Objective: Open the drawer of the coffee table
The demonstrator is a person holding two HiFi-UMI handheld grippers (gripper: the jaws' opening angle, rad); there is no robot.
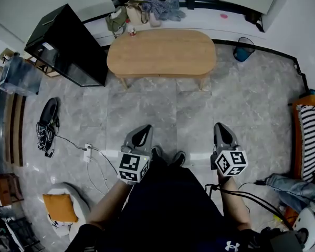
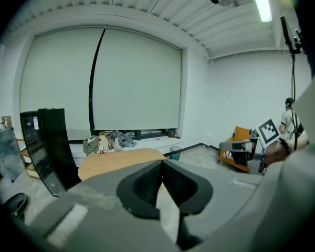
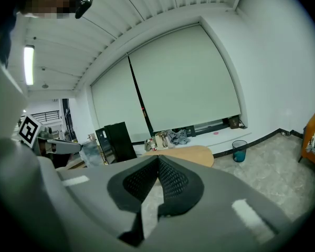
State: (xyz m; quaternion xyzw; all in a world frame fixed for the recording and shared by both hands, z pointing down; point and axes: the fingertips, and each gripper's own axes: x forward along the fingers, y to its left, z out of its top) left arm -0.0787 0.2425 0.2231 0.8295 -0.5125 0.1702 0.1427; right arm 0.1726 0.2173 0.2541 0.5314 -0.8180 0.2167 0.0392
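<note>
Both the left gripper (image 1: 142, 133) and the right gripper (image 1: 223, 130) had their jaws pressed together on nothing, well short of the wooden coffee table (image 1: 161, 51), which stood ahead with a black cabinet (image 1: 68, 43) at one end and a blue bin (image 1: 244, 49) near the other.

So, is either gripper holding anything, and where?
Nothing. Left gripper and right gripper are both shut and empty, well apart from the coffee table.
</note>
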